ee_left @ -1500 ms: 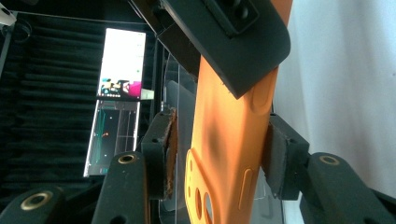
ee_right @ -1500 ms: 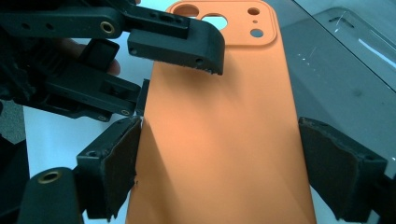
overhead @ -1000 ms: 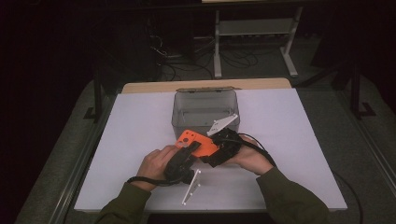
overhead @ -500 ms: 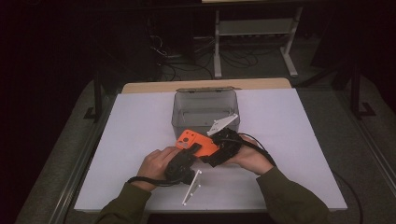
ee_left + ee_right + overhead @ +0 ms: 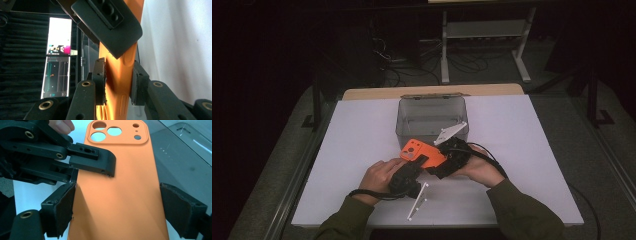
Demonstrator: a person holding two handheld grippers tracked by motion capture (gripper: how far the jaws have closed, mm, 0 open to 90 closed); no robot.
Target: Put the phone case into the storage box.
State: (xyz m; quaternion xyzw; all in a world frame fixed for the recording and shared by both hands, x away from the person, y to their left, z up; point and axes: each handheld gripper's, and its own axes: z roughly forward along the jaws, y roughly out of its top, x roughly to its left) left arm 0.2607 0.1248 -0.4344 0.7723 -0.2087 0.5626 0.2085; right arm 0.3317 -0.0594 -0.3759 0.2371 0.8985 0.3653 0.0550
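An orange phone case with camera cut-outs is held above the white table between both hands. My left gripper grips it across its thin side. Its jaws have just been closing, and both pads now press on the case. My right gripper spans the width of the case, with a pad against each long edge. One left jaw lies across the case's back in the right gripper view. In the high view, the left gripper is in front of the case and the right gripper to its right.
A clear, open plastic box stands just behind the case at the middle of the white table. A metal frame and cables are on the dark floor beyond. Black cables trail from both grippers.
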